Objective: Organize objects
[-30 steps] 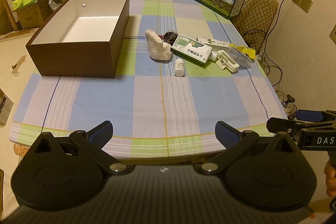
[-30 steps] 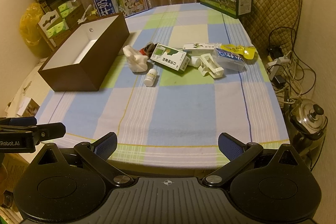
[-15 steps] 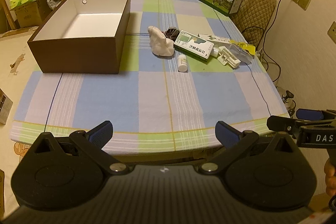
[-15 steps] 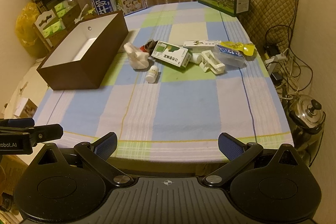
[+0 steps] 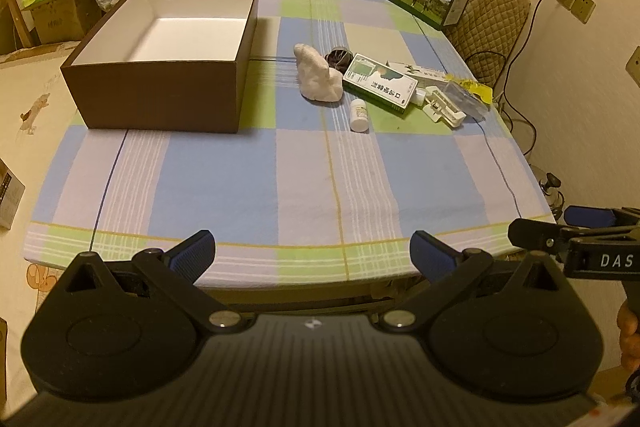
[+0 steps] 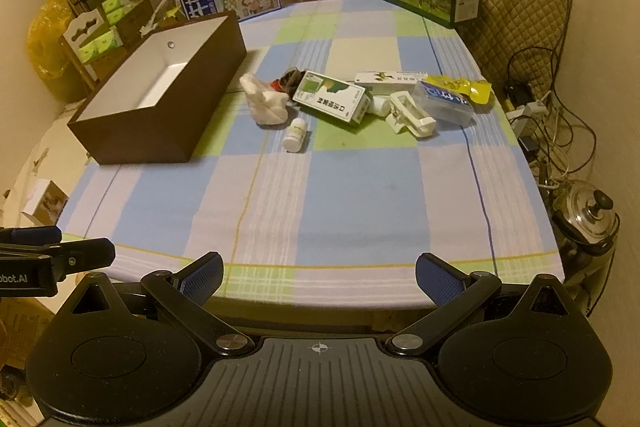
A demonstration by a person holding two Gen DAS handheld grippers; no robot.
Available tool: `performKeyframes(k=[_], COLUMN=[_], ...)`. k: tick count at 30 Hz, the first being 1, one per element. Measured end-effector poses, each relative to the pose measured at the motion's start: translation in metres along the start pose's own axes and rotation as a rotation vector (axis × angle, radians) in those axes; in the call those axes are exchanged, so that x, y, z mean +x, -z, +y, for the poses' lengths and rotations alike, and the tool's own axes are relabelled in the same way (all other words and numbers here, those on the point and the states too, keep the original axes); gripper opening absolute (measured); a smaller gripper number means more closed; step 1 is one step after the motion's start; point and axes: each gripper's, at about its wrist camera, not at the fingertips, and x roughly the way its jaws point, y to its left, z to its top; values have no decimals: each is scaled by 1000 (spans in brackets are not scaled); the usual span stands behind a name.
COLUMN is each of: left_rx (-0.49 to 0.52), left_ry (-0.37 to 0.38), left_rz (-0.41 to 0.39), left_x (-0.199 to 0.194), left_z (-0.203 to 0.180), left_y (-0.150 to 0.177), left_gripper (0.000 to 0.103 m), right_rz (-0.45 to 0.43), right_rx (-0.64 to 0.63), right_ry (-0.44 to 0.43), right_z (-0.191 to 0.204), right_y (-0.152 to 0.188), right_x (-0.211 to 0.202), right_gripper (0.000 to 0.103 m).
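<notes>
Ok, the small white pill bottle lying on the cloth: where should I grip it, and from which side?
Take the small white bottle across the middle of its body, coming down from above. It lies on its side, apart from the green box and the white lump, so both long flanks look free. Set the fingers across its length; along it, it would likely roll. The right gripper, open, seems better placed.

Green box [image 5: 378, 85] partly hides long white carton [image 5: 424, 73]
</notes>
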Motion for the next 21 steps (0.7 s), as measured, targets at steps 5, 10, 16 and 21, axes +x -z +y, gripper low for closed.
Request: performKeyframes(k=[5,10,16,21], left_rx=[-4,2,-9,5], left_ry=[-11,-24,-38,-36], left_rz=[11,14,6,-4], left_x=[9,20,38,60], left_z=[1,-7,-16,-32], left_y=[-6,-17,-34,-53], left_gripper=[102,102,102,102], right_rz=[1,0,-2,1], right_rx=[-2,-2,-11,8], right_ry=[1,-21,-43,-36], right_z=[-9,-22,-46,-77], right_y=[-8,-23,-44,-62], right_x=[7,17,32,46], right_gripper=[100,100,100,95])
